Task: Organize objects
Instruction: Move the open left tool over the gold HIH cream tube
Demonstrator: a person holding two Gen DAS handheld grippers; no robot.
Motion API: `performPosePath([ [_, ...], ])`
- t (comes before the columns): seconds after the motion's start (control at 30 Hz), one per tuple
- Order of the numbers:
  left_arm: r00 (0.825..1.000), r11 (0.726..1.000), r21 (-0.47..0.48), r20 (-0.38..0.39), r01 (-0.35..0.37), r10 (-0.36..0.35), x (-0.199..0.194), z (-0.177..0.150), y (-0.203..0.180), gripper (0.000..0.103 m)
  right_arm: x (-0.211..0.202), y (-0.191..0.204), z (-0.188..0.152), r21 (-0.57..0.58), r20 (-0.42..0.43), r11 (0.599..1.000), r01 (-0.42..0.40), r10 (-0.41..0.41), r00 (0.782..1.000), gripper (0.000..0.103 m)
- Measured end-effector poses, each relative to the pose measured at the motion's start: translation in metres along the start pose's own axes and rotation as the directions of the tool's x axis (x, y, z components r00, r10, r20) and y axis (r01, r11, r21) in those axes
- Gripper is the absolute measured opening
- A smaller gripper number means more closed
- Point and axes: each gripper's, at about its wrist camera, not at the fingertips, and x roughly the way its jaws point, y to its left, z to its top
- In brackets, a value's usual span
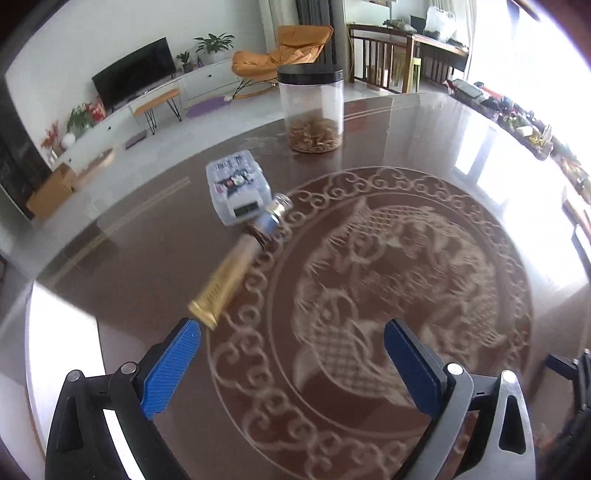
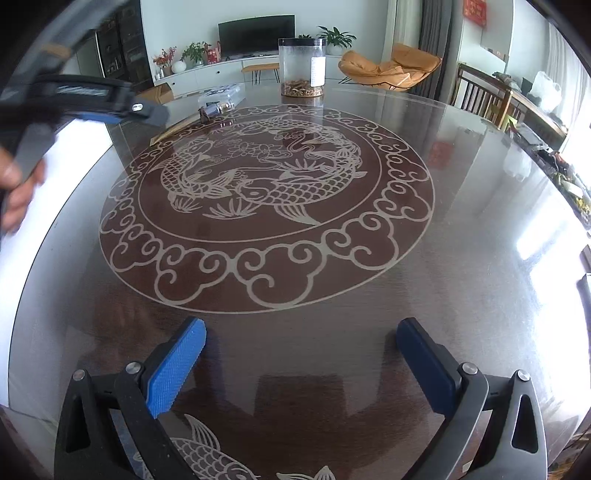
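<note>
Left wrist view shows your left gripper (image 1: 291, 332) held low over the table (image 1: 461, 155), its two blue pads (image 1: 171, 369) spread wide with nothing between them. Just ahead of the left-side pad lies a gold tube (image 1: 225, 280), its crimped end nearest that fingertip but not touching it. The tube runs diagonally away from you, and its far end meets a small glass bottle (image 1: 271, 218) with a silver neck, lying on its side. That bottle rests against a clear plastic box (image 1: 236, 188) with small items inside. Farther back, apart from these, a tall clear jar (image 1: 312, 110) with a black lid stands upright, brown pieces covering its bottom. This view is smeared with motion blur, so fine detail on the tube and box cannot be read.

Right wrist view has your right gripper (image 2: 301, 343) also low over the table, fingers wide apart and empty, pointing across the fish medallion (image 2: 266, 184) etched into the top. No object lies between this gripper and the medallion. Your left hand (image 2: 22, 184) appears at the left edge of this view, wrapped around the other gripper's handle, and that gripper partly hides the near end of the tube. Beyond the table sit an orange chair (image 2: 391, 66) and a television (image 2: 256, 35).
</note>
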Motion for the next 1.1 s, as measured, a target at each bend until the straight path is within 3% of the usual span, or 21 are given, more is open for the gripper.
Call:
performPosePath([
  [0.17, 0.998, 0.997, 0.064, 0.039, -0.043, 0.04, 0.031, 0.026, 0.012, 0.101, 0.0, 0.0, 0.0, -0.001, 0.0, 1.0, -0.001, 0.001, 1.0, 0.103],
  [0.37, 0.999, 0.994, 0.103, 0.037, -0.039, 0.036, 0.069, 0.041, 0.006, 0.101, -0.001, 0.0, 0.0, -0.002, -0.001, 1.0, -0.003, 0.003, 1.0, 0.103],
  [0.47, 0.998, 0.996, 0.069, 0.014, -0.063, 0.062, 0.088, 0.044, 0.01, 0.102, -0.002, 0.0, 0.0, -0.002, -0.001, 1.0, -0.002, 0.002, 1.0, 0.103],
  [0.67, 0.997, 0.99, -0.119, 0.006, 0.079, -0.079, 0.101, 0.044, 0.04, 0.103, -0.002, 0.0, 0.0, -0.002, -0.001, 1.0, -0.002, 0.002, 1.0, 0.103],
  [0.83, 0.997, 0.993, -0.084, 0.005, 0.077, -0.077, 0.096, 0.039, 0.04, 0.101, -0.002, 0.0, 0.0, -0.003, -0.001, 1.0, -0.003, 0.003, 1.0, 0.103],
  [0.87, 0.997, 0.993, -0.089, 0.023, 0.071, -0.069, 0.093, 0.037, 0.04, 0.094, -0.003, 0.0, 0.001, -0.003, -0.001, 1.0, -0.003, 0.003, 1.0, 0.103],
  [0.93, 0.997, 0.992, -0.107, 0.059, 0.065, -0.059, 0.086, 0.032, 0.042, 0.06, -0.004, 0.001, 0.001, -0.003, -0.001, 1.0, -0.003, 0.003, 1.0, 0.103],
  [1.03, 0.997, 0.988, -0.144, 0.072, 0.048, -0.038, 0.076, 0.019, 0.045, 0.036, -0.003, 0.0, 0.001, -0.003, -0.001, 1.0, -0.003, 0.003, 1.0, 0.103],
  [1.1, 0.997, 0.985, -0.171, 0.079, 0.018, -0.005, 0.067, 0.003, 0.042, 0.028, -0.002, 0.0, 0.001, -0.003, -0.001, 1.0, -0.003, 0.003, 1.0, 0.103],
])
